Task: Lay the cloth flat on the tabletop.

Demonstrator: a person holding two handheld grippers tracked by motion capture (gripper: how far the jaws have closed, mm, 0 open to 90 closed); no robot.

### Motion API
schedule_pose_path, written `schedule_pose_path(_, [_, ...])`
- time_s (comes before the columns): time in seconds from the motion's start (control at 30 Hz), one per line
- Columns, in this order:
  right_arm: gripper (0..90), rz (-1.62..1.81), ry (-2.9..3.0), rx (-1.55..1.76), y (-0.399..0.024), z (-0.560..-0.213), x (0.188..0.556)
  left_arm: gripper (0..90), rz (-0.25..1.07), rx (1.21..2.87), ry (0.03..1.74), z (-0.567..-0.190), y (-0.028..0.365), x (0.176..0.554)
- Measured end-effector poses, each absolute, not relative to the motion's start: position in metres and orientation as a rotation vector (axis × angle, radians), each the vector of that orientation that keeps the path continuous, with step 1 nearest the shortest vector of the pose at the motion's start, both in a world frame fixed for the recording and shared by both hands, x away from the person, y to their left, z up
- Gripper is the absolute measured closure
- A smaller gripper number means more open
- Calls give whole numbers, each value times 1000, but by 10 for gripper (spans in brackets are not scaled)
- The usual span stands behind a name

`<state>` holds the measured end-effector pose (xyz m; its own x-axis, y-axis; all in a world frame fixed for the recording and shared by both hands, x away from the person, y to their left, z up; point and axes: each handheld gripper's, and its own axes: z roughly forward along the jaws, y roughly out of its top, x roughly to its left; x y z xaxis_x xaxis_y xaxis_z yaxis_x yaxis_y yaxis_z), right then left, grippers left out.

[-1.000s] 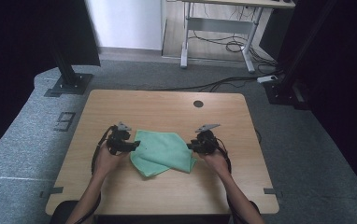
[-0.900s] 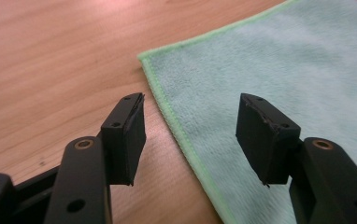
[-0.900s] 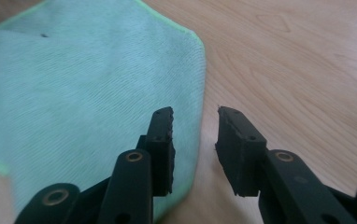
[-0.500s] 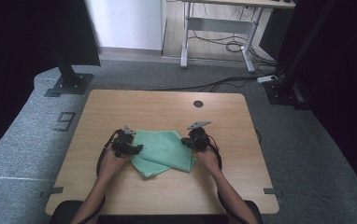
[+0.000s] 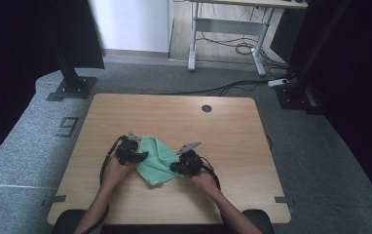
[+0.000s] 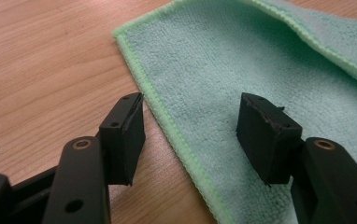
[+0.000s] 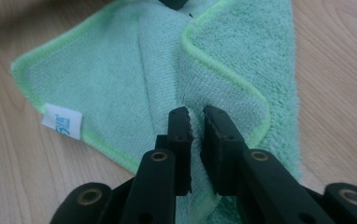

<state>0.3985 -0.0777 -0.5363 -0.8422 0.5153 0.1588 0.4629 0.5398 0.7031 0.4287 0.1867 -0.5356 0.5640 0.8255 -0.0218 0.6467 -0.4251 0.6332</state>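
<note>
Pale wooden worktop carries the green cloth between both hands: the right gripper, its jaws having just been closing, pinches the folded right edge, while the left gripper straddles the left hem unclenched.

Left gripper low, jaws parted, right gripper jaws nearly together, just reopening slightly, forearms angled inward

Mint-green cloth, brighter green hem, white label
</note>
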Motion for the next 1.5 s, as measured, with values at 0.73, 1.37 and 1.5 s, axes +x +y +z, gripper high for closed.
schedule_pose_path(0.73, [617,1141,2639,891,-87,-525,423,400,400,2191,1152,-538,189,428])
schedule_pose_path(1.37, [860,1140,2439,933,-127,-485,440,370,410,2182,1144,-539,190,428])
schedule_pose_path(1.5, [795,1102,2370,1033,-146,-485,464,370,457,2185,1135,-535,187,428])
